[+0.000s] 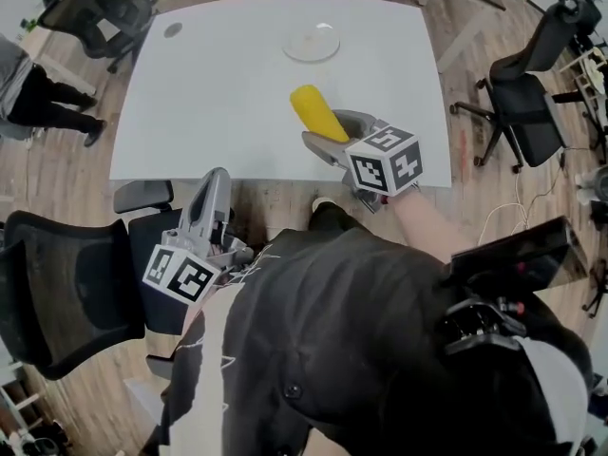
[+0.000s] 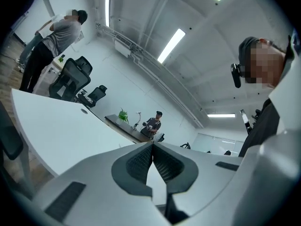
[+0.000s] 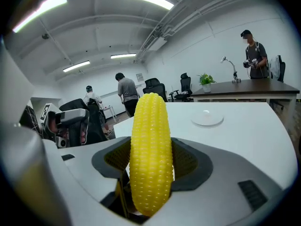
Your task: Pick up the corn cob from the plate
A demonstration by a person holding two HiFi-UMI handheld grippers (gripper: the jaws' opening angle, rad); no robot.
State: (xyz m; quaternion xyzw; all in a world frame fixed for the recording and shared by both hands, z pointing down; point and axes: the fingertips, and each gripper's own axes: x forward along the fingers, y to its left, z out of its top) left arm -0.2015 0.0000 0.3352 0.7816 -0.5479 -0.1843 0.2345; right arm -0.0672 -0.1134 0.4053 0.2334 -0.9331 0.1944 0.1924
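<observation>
Over the near edge of the worktop (image 1: 218,93), well short of the plate (image 1: 312,42), the fingers of the right gripper (image 1: 334,129) pinch the corn cob (image 1: 317,112) near one end, so it could pivot and slip free; the left gripper (image 2: 151,149) is closed on nothing.

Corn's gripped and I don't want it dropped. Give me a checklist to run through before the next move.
1. Corn cob between the right tool's jaws: ok, the jaws are closed on both its sides.
2. Cob off the plate: ok, the plate sits apart, farther up the table, with nothing on it.
3. Grip near the cob's middle: cannot tell; much of it sticks out past the jaws.
4. Left tool free: ok, jaws together with nothing between them, held near the person's body.
5. Bystander away from the table: ok, standing off its far left corner.
</observation>
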